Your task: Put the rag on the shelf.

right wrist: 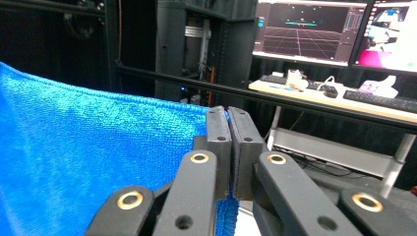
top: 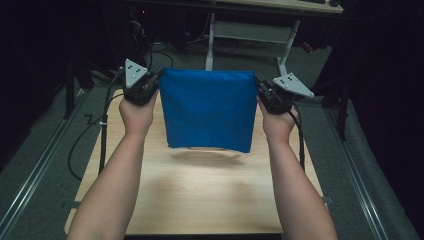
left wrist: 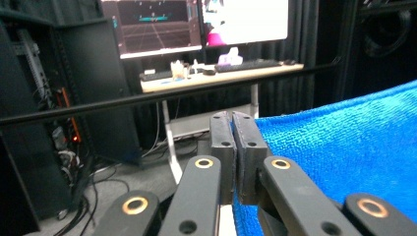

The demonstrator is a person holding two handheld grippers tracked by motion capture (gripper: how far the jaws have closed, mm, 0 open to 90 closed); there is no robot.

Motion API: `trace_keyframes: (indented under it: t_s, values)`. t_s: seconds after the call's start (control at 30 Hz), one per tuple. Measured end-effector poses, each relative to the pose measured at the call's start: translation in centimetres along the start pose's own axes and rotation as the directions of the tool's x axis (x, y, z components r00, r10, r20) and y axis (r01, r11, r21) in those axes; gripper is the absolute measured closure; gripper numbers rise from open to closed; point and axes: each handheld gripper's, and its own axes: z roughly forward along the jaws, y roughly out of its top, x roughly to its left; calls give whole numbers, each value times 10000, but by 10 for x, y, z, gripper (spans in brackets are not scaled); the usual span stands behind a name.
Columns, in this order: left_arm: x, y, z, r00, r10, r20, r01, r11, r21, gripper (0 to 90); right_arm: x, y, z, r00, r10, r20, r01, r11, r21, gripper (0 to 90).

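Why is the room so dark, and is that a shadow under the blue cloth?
High view: dim room, and the held-up blue cloth casts a soft shadow on the pale wooden table. Left gripper view: bright monitor screens glare, background slightly blurred.

You have the blue cloth [top: 207,107] stretched flat between your hands, a fuzzy terry rectangle pinched at its two upper corners, its top edge taut and level, its lower edge hanging free just above the pale wooden tabletop [top: 200,200].
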Motion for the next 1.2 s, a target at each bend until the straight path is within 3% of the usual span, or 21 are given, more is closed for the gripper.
trace_keyframes:
  t_s: [0.23, 0.43, 0.5, 0.8, 1.2]
  values:
    - [2, -20, 21, 9999, 138, -63, -131, 9948, 1006, 887, -5, -11, 22, 9998, -181, 84, 175, 9972, 727, 891]
    - [0, -47, 33, 10000, 29, 75, -42, 9843, 1767, 887, -9, -31, 33, 9999, -101, 101, 86, 9904, 1379, 892]
    - [-4, -62, 38, 9997, 95, 227, -143, 9753, 2202, 887, -11, -43, 36, 9999, -60, 108, 40, 9850, 1723, 892]
    - [-7, -94, 39, 9987, -125, 488, -14, 9612, 2759, 887, -13, -74, 39, 10000, -47, 6, 44, 9707, 2403, 892]
    - [-11, -119, 33, 9967, -326, 738, 83, 9514, 3080, 887, -10, -105, 36, 9997, 167, -196, -104, 9584, 2851, 891]
